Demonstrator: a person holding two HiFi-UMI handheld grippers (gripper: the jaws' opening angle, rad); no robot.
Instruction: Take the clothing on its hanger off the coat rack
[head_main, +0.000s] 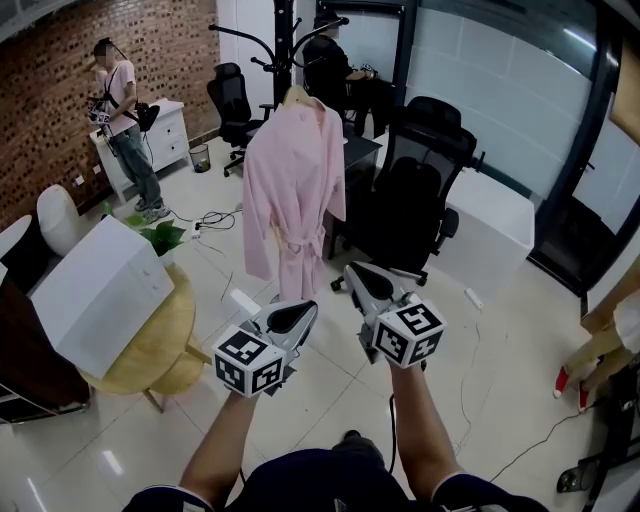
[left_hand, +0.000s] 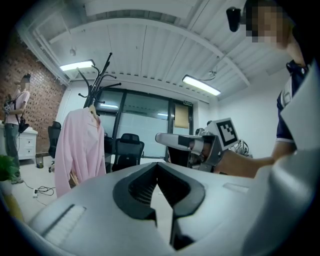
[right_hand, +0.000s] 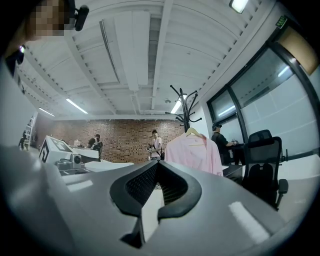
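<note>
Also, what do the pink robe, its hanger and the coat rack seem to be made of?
The pink robe looks like soft matte cloth, perhaps cotton: it hangs in loose folds. The hanger seems to be pale wood, judging by its light tan colour. The coat rack is probably black-painted metal: thin curved arms, dark even finish.

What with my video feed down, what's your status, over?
Left hand-held gripper, right hand-held gripper shut, empty. Pink robe on hanger on coat rack, untouched. Black chair close beside it.

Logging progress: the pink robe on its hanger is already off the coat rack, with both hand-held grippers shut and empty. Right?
No. The head view shows the pink robe hanging from the coat rack on its hanger; the rest is right.
</note>
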